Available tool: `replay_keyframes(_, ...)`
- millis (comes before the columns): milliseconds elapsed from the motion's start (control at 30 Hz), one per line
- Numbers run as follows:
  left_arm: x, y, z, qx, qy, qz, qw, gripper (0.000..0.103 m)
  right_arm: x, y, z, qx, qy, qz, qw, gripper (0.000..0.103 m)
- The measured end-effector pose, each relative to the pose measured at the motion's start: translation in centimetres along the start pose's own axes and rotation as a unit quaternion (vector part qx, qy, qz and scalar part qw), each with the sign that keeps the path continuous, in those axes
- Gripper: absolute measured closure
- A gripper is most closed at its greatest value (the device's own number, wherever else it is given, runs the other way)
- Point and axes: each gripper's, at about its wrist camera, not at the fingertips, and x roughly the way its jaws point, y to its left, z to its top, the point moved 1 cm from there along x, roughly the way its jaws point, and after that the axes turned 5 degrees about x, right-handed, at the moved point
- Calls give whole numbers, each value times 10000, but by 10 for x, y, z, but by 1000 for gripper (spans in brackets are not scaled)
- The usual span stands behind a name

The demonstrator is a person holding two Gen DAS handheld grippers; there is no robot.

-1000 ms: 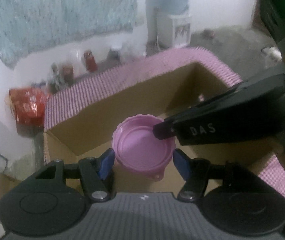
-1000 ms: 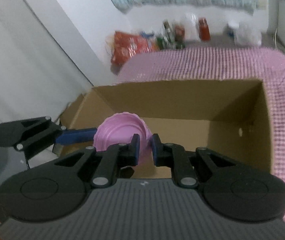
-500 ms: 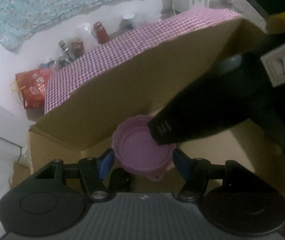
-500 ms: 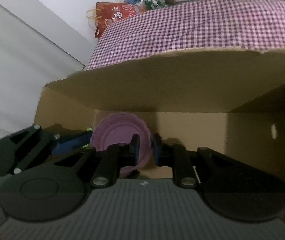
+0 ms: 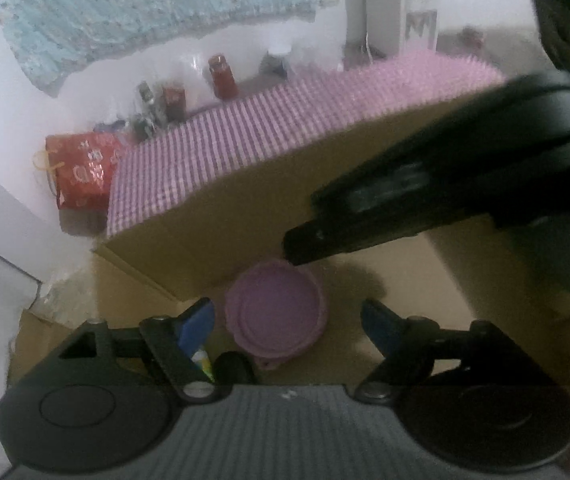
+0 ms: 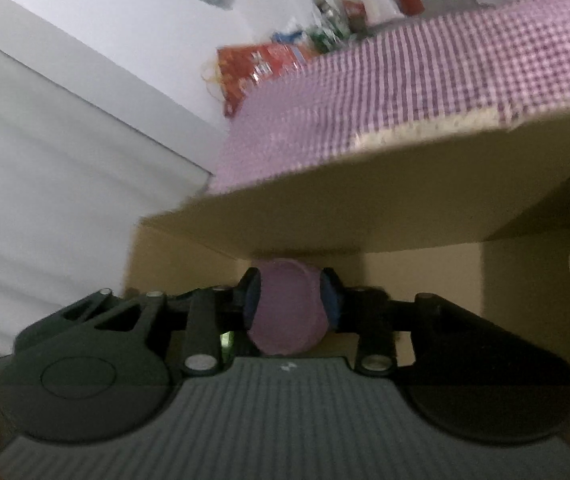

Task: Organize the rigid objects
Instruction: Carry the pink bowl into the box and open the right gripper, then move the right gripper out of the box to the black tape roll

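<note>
Pink lid (image 5: 275, 312), round and shallow, lying flat on the floor of the cardboard box (image 5: 213, 232), close to the box's far wall and near its left corner. We judge the lid to be already set down inside the box.

The left tongs (image 5: 285, 308) have just been opening. Their blue pads (image 5: 199, 320) stand spread on either side of the lid, which lies between them with a clear gap on each side. The right tongs (image 6: 289, 284) have also just been opening. In the right wrist view the lid (image 6: 287, 312) fills the gap between the parted pads, and we read them as no longer pinching it. In the left wrist view the right tongs (image 5: 297, 248) reach down into the box with their tip just over the lid's far rim.

A dark round object (image 5: 233, 366) and a small pale tube (image 5: 203, 360) also lie on the box floor, just beside the lid on its near side. A checked cloth (image 5: 285, 120) lies beyond the box's far wall.

We see these risks:

- **Catching the rim:** the right tip sits so close to it that a slanted withdrawal could hook the lid and flip or drag it.
- **Bumping the box:** either tongs could strike the far wall on the way out and shift the box.
- **Crowding the near side:** the spread left fingers could nudge the dark object into the lid.
</note>
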Motion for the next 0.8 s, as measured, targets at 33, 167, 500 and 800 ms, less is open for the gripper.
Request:
replay_keyframes(33,-9,1,-1,-37,-111,-9,9999,21,-9,2,1,-14,-65,68,10000,68)
replay_keyframes(167,-57,8,-12,-230,-733,-53,9970,16,-73,15,-8,-199,-575,466,9971,57)
replay_keyframes(500,-169,12,-66,-250,-1968,-740,9773,0,-244,26,-91,-842,-2130,1243,9654,32)
replay_keyframes(800,-166,-9,-163,-915,-1961,-2274,9495,0,-280,-35,-205,-1010,-2424,532,9634,23)
